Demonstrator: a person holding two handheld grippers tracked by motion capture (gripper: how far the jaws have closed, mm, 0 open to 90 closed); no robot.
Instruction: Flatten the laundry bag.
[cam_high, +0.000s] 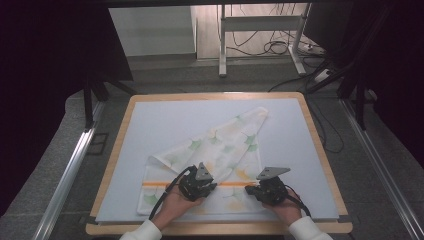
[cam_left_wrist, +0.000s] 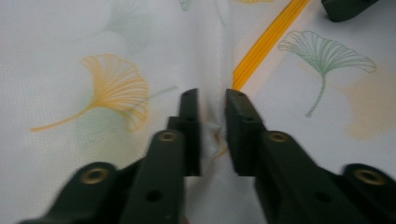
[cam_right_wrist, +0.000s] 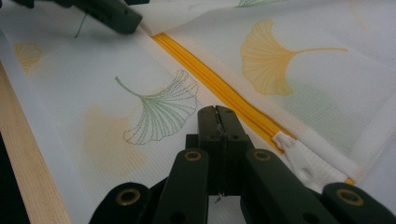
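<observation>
A white leaf-print bag (cam_high: 210, 165) lies folded on the table (cam_high: 300, 150), with open surface beyond it. The left gripper (cam_left_wrist: 212, 121) has narrow jaws pinching a fold of fabric beside the yellow zipper (cam_left_wrist: 266, 44). The right gripper (cam_right_wrist: 217, 122) is closed flat on the cloth, with the zipper pull (cam_right_wrist: 292, 149) just to its right.

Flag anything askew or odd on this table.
The white leaf-print cloth lies askew: one corner is folded diagonally over the rest, partly covering its orange zipper. Nothing looks spilled or torn.
</observation>
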